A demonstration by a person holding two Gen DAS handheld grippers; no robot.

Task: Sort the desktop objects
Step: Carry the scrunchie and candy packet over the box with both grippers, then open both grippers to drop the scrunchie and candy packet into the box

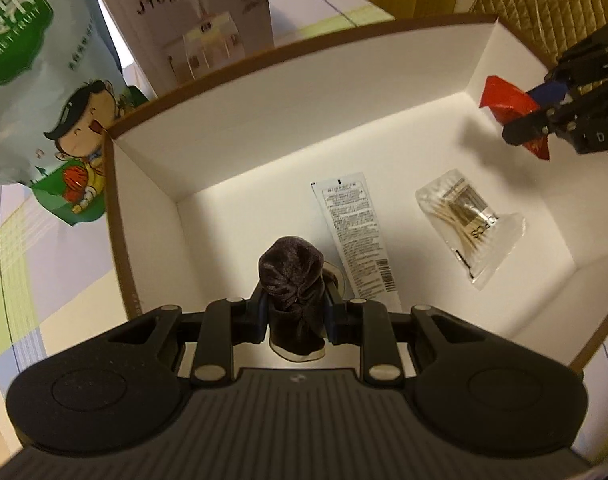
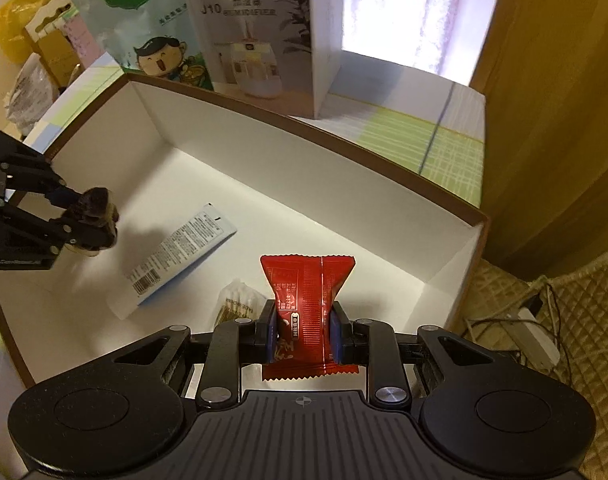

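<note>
jaws of the left gripper [image 1: 295,314] clamp a dark velvety scrunchie [image 1: 291,270], the right gripper [image 2: 304,332] a glossy red packet [image 2: 307,300], both over the white box [image 1: 264,128]; flat sachet [image 1: 353,236] and swab bag [image 1: 469,224] lie centre-right.

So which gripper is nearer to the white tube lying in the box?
Left. The left gripper, holding a dark hair tie, hangs just beside the tube. The right gripper, holding a red packet, is farther away.
</note>
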